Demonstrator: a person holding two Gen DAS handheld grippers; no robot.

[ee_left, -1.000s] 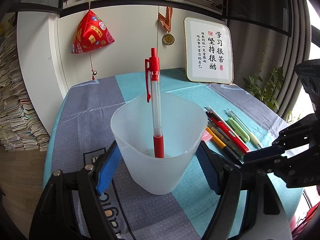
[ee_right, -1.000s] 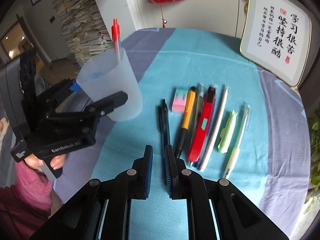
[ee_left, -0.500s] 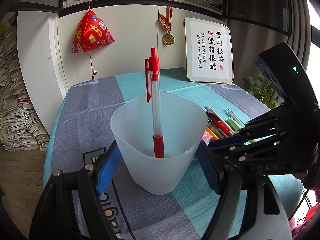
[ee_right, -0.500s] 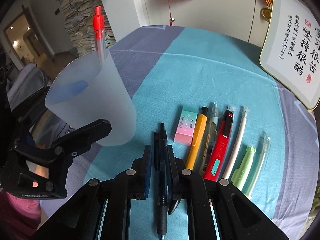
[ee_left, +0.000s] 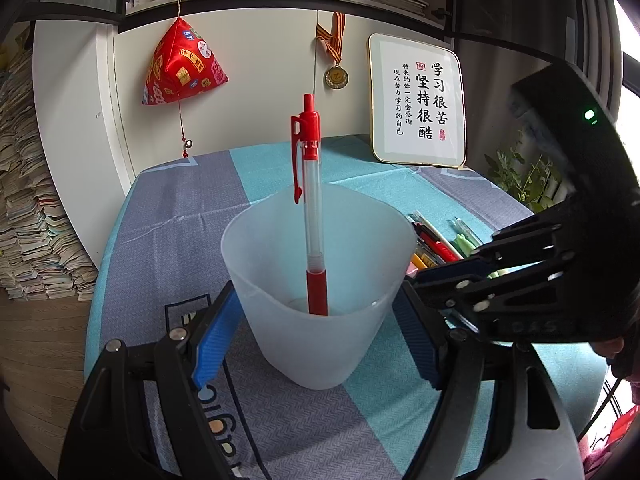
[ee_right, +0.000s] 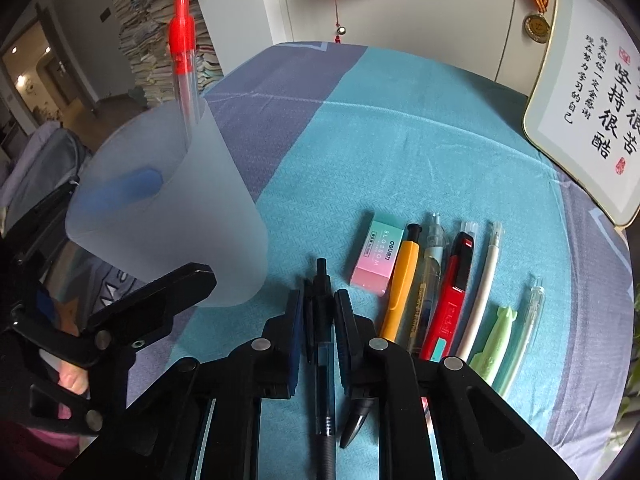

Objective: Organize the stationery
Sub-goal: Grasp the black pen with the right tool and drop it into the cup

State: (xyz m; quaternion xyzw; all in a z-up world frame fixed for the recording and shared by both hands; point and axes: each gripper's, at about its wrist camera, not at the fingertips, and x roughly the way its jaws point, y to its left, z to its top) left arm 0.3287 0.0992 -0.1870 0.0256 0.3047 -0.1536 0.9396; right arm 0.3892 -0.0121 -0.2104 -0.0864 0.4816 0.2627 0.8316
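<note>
Left gripper [ee_left: 320,320] clamps the cup [ee_left: 320,280] steady for loading. Right gripper [ee_right: 316,312], jaws just widened slightly, straddles the black pen [ee_right: 322,344] lying on the cloth; pads not visibly pressing.

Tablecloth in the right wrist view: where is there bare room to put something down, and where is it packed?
Free: the wide teal and grey stretch of tablecloth behind the eraser, running between the frosted cup and the framed calligraphy. Packed: the near right, where the eraser, orange pen, red pen and others lie side by side, next to the right claw.
</note>
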